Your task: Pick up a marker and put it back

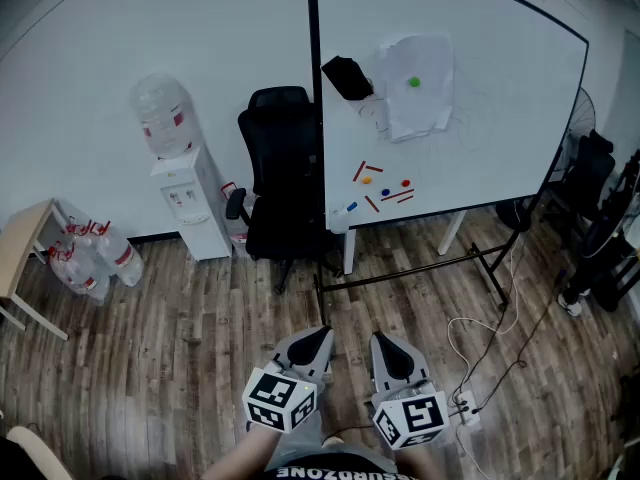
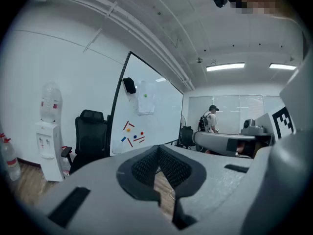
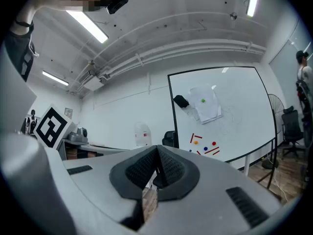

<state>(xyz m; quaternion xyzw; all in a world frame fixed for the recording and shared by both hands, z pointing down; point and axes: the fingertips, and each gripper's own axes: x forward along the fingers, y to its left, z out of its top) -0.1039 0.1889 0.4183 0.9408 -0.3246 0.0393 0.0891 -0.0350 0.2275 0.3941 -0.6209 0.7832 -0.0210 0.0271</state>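
Containers first: large clear bottle (image 1: 160,113) upturned on white water dispenser (image 1: 190,203) against the wall, fill level not readable. Red-labelled water bottles (image 1: 95,258) heaped on the wood floor (image 1: 200,338) between dispenser and small pale table (image 1: 25,243), contents likewise unreadable.

Task's thing, blue-capped marker (image 1: 350,208), stuck low on the whiteboard (image 1: 500,88) near its left edge, among red strips (image 1: 361,171) and coloured round magnets (image 1: 386,192). Higher up, black eraser (image 1: 347,76) and white sheets (image 1: 418,103) under a green magnet (image 1: 414,82).

At the bottom of the head view, left hand-held gripper (image 1: 314,343) and right hand-held gripper (image 1: 392,350) side by side, well apart from the board. Both narrow, pads pressed together, nothing held, only floor showing through the slot below the pads.

Found in the head view alone: table and power strip (image 1: 468,408) with white cables at right. Found in the left gripper view alone: ceiling light strips (image 2: 225,66) and a standing person (image 2: 210,117) far off past the board's end. Found in the right gripper view alone: ceiling pipes (image 3: 186,50).

Black office chair (image 1: 280,168) just beside the board's left edge. Stand rail (image 1: 410,273) low across the floor beneath the marker. Bare planks between rail and grippers, cables crowding the right side.
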